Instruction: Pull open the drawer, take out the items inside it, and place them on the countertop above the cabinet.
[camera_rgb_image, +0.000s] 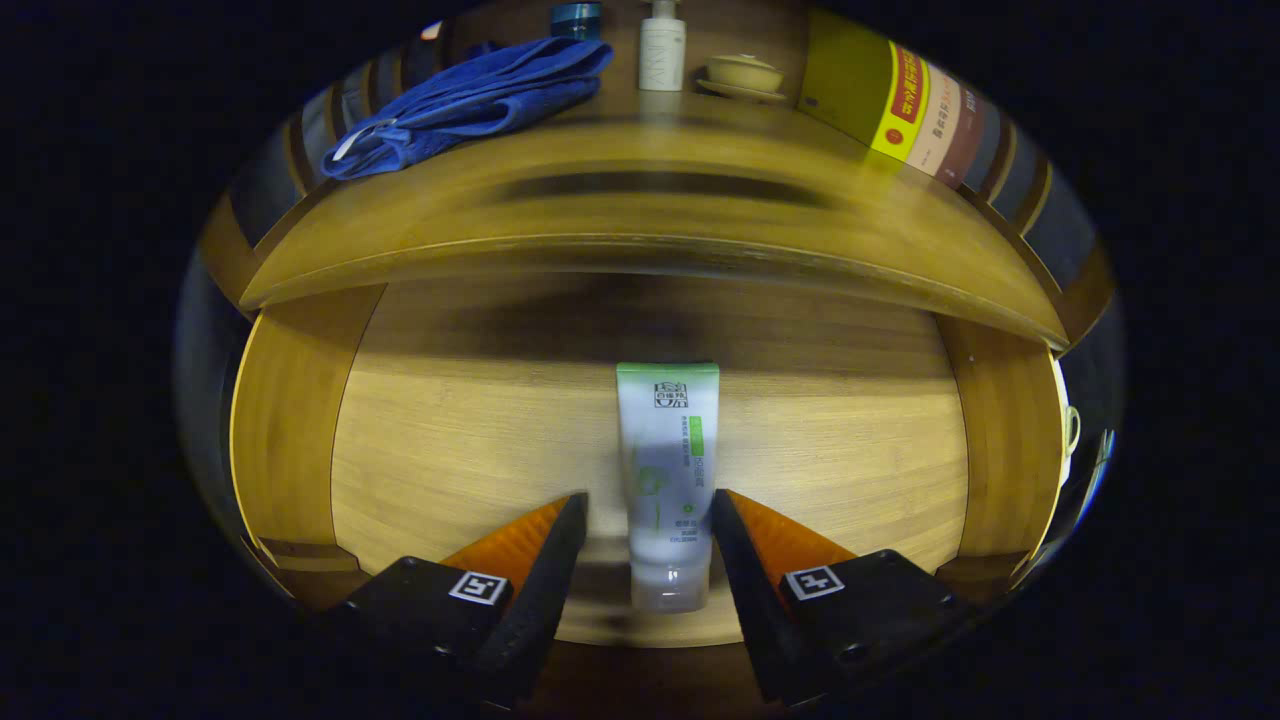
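Hand-held gripper open astride tube

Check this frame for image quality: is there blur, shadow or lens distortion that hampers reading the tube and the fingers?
Gripper view: fisheye bends the countertop edge into an arc; the countertop looks smeared, and its overhang shades the back of the open drawer. The tube is fairly sharp, lying between the open gripper fingers, gaps either side.
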